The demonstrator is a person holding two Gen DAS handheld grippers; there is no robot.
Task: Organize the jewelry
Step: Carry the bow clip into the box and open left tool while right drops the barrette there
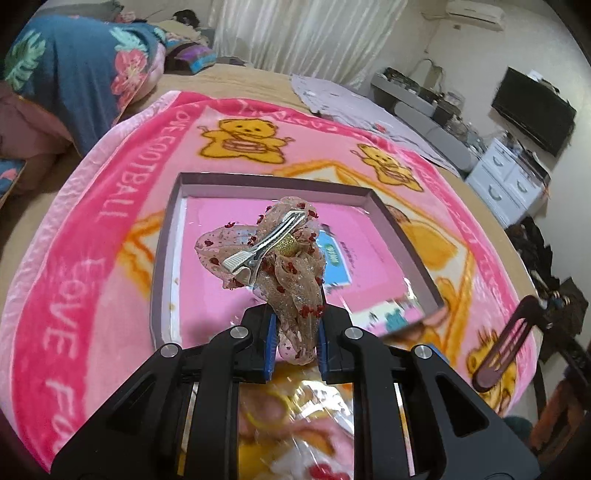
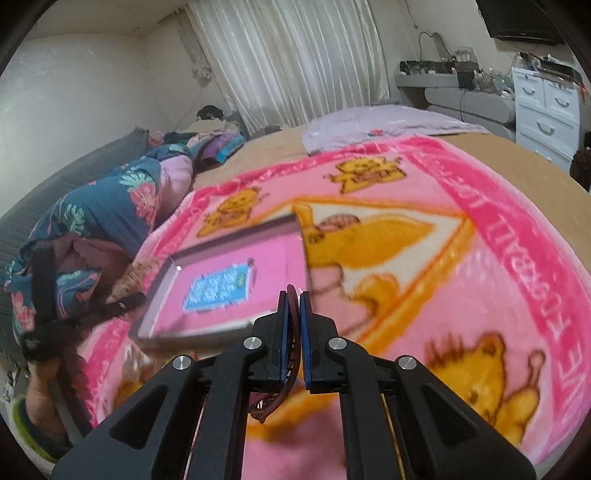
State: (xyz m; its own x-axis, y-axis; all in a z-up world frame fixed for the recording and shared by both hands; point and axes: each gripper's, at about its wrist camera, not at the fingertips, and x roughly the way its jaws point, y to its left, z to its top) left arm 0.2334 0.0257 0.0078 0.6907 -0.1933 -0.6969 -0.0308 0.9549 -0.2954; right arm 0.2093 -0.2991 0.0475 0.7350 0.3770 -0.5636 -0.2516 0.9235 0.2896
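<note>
Left wrist view, from the left edge: a dark floral quilt [image 1: 74, 70] is heaped at upper left, white curtains [image 1: 306, 33] hang at top centre, and a black screen [image 1: 532, 110] and white drawers [image 1: 506, 181] stand at the right. A pink bear-print blanket [image 1: 92, 229] covers the bed, and on it lies a shallow open box [image 1: 166, 236] with a pink floor. Above the box, in mid-frame, the left gripper [image 1: 295, 332] is clamped on the lower fabric of a sheer bow hair clip [image 1: 280, 254], whose silver metal clip faces the camera; the bow stands up past the fingertips. At lower right a brown hair clip [image 1: 506, 347] hangs in the air, held at its top end by the dark right gripper; nothing lies between either clip and the box.

Right wrist view: the quilt sits at left and the box at centre left, blurred. The right gripper [image 2: 294, 306] is closed tight on the thin brown clip, which runs between the blue pads [image 2: 304, 332], over the blanket just right of the box.
</note>
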